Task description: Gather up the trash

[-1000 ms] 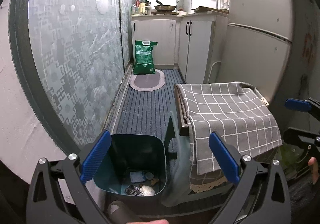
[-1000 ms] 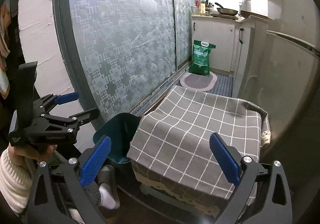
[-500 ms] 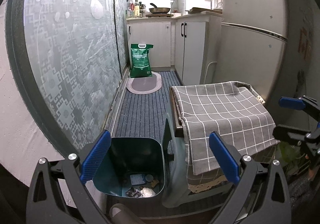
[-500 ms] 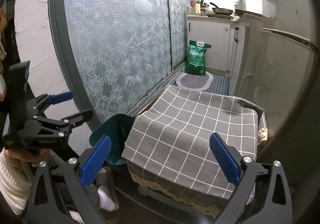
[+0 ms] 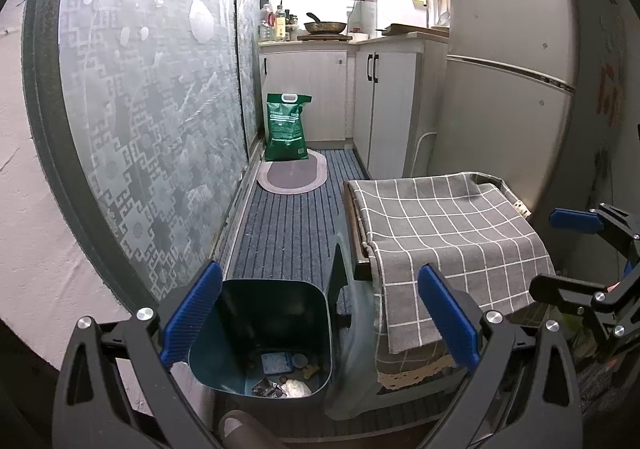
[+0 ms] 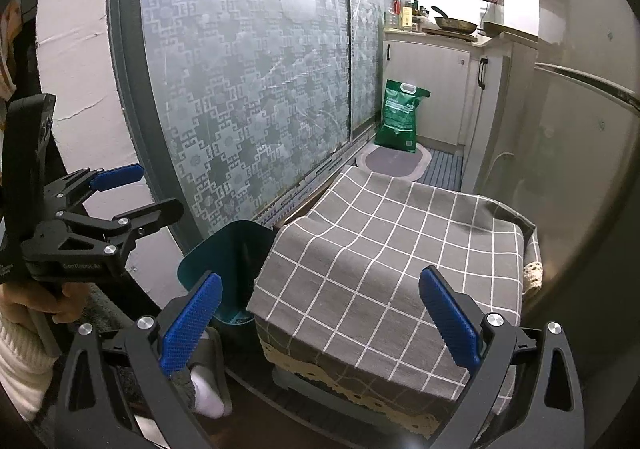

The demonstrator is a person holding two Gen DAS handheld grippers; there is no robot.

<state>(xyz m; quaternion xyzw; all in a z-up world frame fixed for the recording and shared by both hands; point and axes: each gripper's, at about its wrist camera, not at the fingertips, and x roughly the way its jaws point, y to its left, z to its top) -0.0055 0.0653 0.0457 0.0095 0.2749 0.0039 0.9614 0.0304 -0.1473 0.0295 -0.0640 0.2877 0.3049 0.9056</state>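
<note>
A dark teal trash bin (image 5: 276, 313) stands on the floor below my left gripper (image 5: 320, 317), which is open and holds nothing. Several scraps of trash (image 5: 286, 377) lie at the bin's bottom. In the right wrist view the same bin (image 6: 236, 253) shows beside a low table under a grey checked cloth (image 6: 384, 253). My right gripper (image 6: 320, 321) hovers open and empty over the near edge of that cloth. The left gripper (image 6: 108, 205) appears at the left of this view, and the right gripper (image 5: 580, 249) at the right edge of the left wrist view.
A frosted patterned sliding door (image 5: 152, 121) runs along the left. A fridge (image 5: 504, 89) and white cabinets (image 5: 384, 105) line the right. A green bag (image 5: 286, 129) and an oval mat (image 5: 294, 177) sit at the far end of the striped runner (image 5: 288, 233). A slippered foot (image 6: 204, 389) is below.
Both views have drawn back and risen a little, so the bin and the cloth-covered table sit slightly lower and farther. Both grippers stay open and empty.
</note>
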